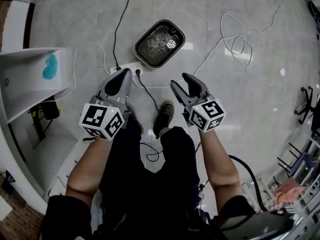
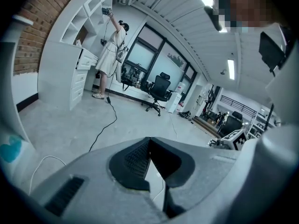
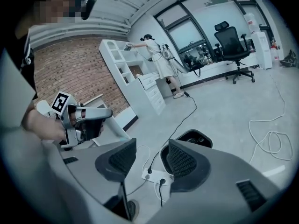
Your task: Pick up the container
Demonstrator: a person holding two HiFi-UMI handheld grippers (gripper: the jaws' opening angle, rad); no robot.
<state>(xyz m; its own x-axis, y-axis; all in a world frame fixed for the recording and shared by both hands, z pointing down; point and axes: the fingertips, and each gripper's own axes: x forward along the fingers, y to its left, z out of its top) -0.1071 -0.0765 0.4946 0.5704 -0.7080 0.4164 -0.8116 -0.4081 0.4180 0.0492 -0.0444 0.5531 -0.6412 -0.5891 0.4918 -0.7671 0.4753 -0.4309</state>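
The black container (image 1: 159, 43) sits on the pale floor (image 1: 250, 99) in the upper centre of the head view, just beyond a white power strip (image 1: 127, 68) and apart from both tools. The left tongs (image 1: 121, 79) are pressed together with nothing between them. The right tongs (image 1: 180, 81) are spread wide and empty, the container showing on the floor past them.

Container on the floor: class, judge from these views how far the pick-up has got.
Done: nothing yet; the container sits on the floor, untouched. In hand: the right tool is open and empty, apart from the container; the left tool is shut on nothing. Left: reach down, grip the container, lift it.
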